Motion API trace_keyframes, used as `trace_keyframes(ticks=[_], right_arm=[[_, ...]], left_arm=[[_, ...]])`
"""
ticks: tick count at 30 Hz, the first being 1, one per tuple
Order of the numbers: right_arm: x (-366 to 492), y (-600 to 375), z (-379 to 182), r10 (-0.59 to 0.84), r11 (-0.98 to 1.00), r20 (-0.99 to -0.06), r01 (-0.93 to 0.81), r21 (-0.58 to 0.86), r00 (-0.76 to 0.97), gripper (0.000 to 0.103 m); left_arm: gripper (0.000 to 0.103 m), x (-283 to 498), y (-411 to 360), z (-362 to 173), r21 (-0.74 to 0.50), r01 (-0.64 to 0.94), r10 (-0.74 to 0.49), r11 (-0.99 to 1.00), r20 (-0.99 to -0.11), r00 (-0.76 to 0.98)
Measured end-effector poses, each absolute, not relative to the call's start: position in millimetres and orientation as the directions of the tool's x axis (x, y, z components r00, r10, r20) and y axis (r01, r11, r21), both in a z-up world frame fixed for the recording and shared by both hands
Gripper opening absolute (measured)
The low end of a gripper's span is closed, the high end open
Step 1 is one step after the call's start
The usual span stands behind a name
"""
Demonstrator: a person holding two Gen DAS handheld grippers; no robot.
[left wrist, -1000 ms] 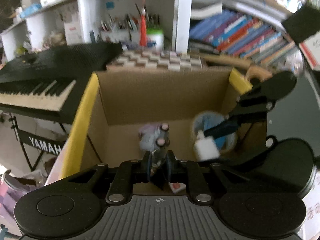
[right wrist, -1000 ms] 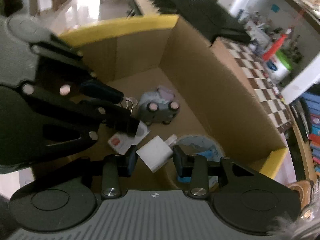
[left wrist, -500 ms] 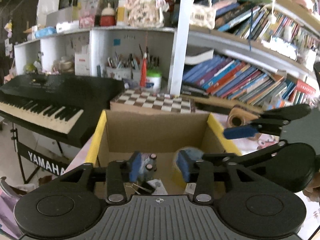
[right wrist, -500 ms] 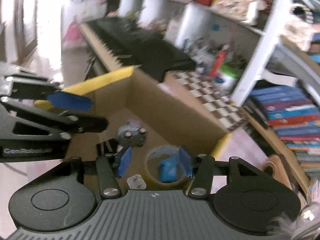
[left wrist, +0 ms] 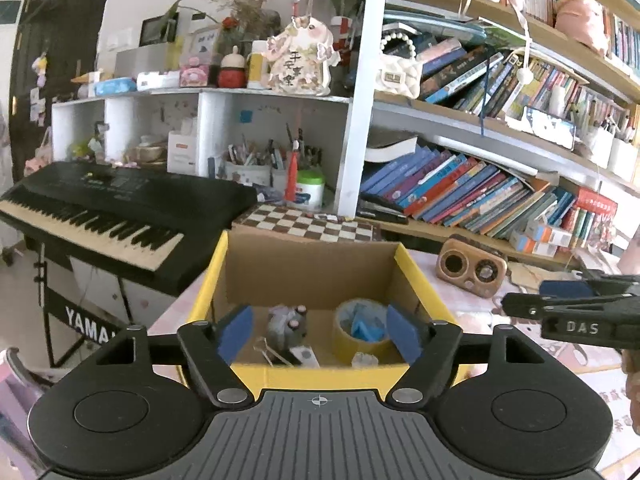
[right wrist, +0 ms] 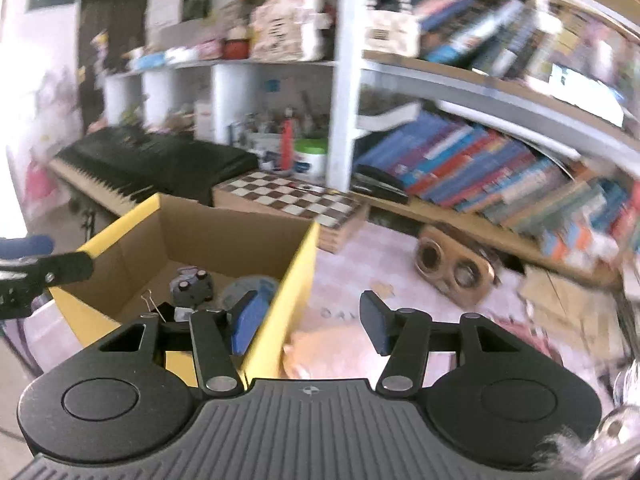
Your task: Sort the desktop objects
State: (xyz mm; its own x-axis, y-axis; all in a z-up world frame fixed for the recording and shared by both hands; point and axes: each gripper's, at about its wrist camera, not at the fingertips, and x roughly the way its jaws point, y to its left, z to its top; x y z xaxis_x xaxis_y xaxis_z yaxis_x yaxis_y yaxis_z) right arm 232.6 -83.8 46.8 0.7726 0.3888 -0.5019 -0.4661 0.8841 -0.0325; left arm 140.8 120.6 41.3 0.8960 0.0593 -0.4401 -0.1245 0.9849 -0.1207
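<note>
While the left tool [left wrist: 318,334] is opening with nothing between its blue pads, it hangs just in front of the cardboard box [left wrist: 312,276]. Inside the box lie a yellow tape roll [left wrist: 360,340], a grey toy car [left wrist: 286,322] and a small white plug [left wrist: 364,359]. Beside the box, the right tool [right wrist: 308,324] is open and empty too, over the pink counter [right wrist: 360,264].

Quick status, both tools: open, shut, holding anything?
Left tool: jaws opening, nothing between the pads, above the cardboard box.
Right tool: open, empty, straddling the box's yellow edge.
</note>
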Motion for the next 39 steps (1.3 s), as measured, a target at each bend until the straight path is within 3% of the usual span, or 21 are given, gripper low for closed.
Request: trace_keyframes(ticks=[16, 20, 39], right_arm=[[125, -123, 15, 0.272, 0.946, -0.533, -0.323, -0.003, 0.801, 0.056], [100, -123, 1, 0.246, 0.952, -0.554, -0.305, -0.015, 0.795, 0.065], [39, -126, -26, 0.208, 0.958, -0.622, -0.287, -0.028, 0.755, 0.082]], left_arm=[[0.083, 71, 92, 18, -0.087, -0.036, -0.013, 0.996, -0.500, 0.866], [0.084, 55, 85, 8, -0.072, -0.028, -0.013, 0.997, -0.518, 0.855], [0.086, 26, 57, -17, -0.038, 0.082, -0.088, 0.996, -0.615, 0.784]])
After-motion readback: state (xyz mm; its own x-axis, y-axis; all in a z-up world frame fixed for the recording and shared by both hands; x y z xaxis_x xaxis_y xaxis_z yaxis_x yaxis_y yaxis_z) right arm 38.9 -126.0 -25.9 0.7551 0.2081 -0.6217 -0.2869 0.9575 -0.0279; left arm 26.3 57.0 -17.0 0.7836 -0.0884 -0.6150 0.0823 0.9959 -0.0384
